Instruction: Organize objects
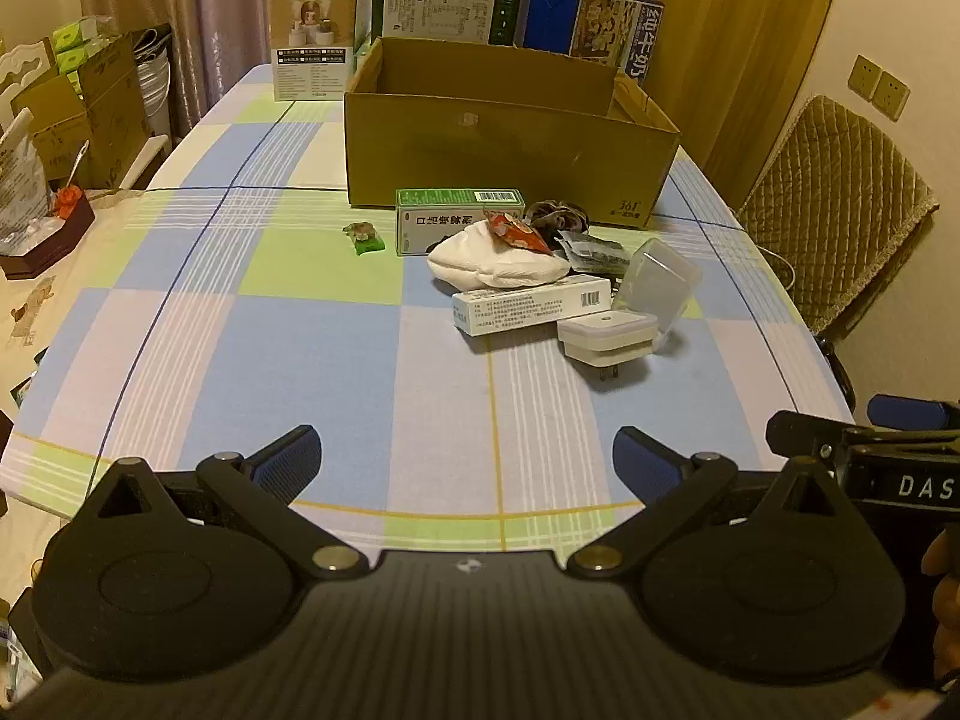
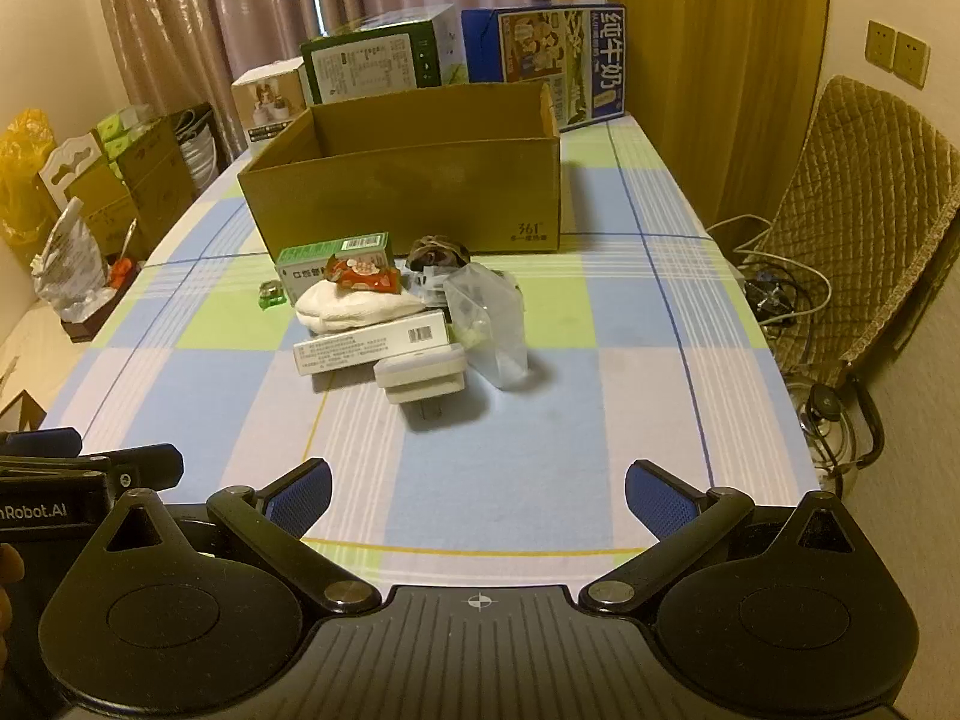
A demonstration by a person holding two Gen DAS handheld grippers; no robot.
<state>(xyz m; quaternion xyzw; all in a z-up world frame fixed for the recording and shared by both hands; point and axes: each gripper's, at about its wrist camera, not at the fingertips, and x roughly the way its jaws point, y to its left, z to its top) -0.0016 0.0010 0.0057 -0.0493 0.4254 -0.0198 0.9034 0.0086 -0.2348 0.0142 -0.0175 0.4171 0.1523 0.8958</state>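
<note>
An open cardboard box (image 1: 510, 150) (image 2: 414, 198) stands mid-table. In front of it lies a heap: a green medicine box (image 1: 459, 222) (image 2: 336, 264), a white cloth bundle (image 1: 492, 264) (image 2: 354, 303) with a red snack packet (image 1: 516, 231) (image 2: 363, 276) on top, a long white carton (image 1: 528, 303) (image 2: 372, 345), a white plug adapter (image 1: 606, 336) (image 2: 423, 375), a clear plastic case (image 1: 657, 285) (image 2: 489, 324) and a small green sweet (image 1: 365, 237) (image 2: 271, 294). My left gripper (image 1: 465, 456) and right gripper (image 2: 477, 495) hover open and empty above the near table edge.
Printed cartons (image 1: 444, 3) (image 2: 552, 60) stand behind the cardboard box. A padded chair (image 1: 834, 204) (image 2: 864, 210) stands at the right, with cables (image 2: 780, 294) below. Boxes and bags (image 1: 78, 114) crowd the left side. Checked tablecloth (image 1: 300, 348) lies bare between grippers and heap.
</note>
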